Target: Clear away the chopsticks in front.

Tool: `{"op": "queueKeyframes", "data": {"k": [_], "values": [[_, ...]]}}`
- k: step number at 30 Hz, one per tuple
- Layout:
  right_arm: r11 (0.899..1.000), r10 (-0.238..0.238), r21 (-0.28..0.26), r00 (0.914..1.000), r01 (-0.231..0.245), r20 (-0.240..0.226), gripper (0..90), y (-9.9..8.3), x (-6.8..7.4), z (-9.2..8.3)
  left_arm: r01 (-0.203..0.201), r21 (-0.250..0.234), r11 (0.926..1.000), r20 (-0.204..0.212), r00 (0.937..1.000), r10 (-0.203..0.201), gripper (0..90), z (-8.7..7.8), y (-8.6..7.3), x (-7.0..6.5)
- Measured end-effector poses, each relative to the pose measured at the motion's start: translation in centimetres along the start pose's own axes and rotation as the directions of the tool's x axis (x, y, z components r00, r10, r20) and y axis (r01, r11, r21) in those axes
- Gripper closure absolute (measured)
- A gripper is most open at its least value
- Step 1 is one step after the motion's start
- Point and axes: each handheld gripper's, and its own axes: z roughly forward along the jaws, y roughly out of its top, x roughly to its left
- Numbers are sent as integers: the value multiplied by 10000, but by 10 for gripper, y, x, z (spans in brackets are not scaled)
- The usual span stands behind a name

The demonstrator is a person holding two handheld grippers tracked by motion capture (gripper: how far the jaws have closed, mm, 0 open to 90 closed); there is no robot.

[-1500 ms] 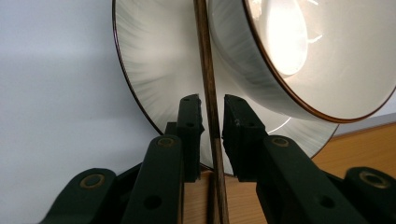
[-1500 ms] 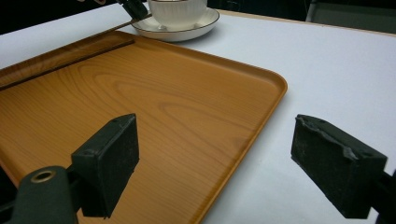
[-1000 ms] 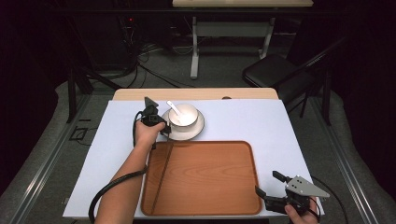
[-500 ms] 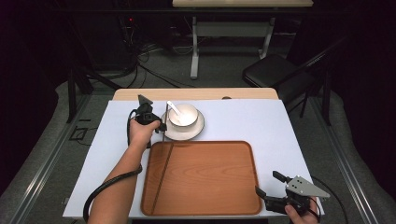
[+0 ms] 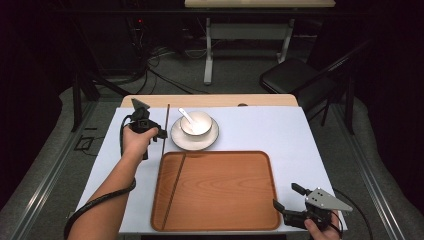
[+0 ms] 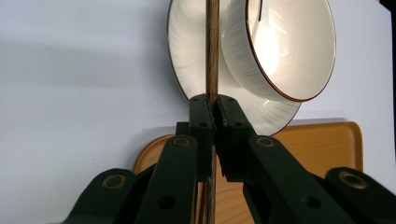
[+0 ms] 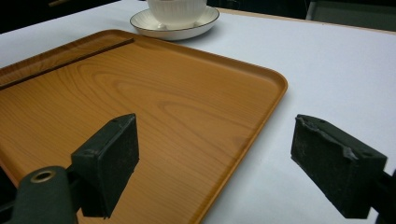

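We see bare forearms with no sleeves. The left tool (image 5: 161, 134) is black: two flat link arms fixed with brass-ringed rivets and small plain holes, ending in blocky black pads (image 6: 201, 122). A thick black cable (image 5: 95, 206) loops away from it beneath the forearm. The right tool (image 5: 287, 199) has the same black links and one brass-ringed rivet in its own view, with chunky, rough-edged pads (image 7: 337, 161). A grey three-cornered plate (image 5: 326, 200) with small dark holes sits on top of it.

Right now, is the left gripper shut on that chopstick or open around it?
Shut on it. In the left gripper view the left gripper has both fingers pressed against the chopstick, no gap.
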Motion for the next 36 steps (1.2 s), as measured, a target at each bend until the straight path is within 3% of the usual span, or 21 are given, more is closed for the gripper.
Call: {"op": "queueKeyframes", "data": {"k": [6,16,28,36], "values": [[10000,-10,-6,10000,10,-38,148,0,0,1,-126,-40,9999,52,9999,126,855,-16,-12,2],[10000,20,14,10000,-20,-24,148,1,0,3,-635,502,9967,579,9965,606,855,-34,-55,-2],[10000,15,40,10000,-16,22,148,1,1,3,-627,1126,9917,1014,9935,513,855,-23,-106,10],[10000,-11,33,10000,11,37,148,1,1,3,-575,1369,9889,1134,9927,420,855,-11,-126,16]]}}
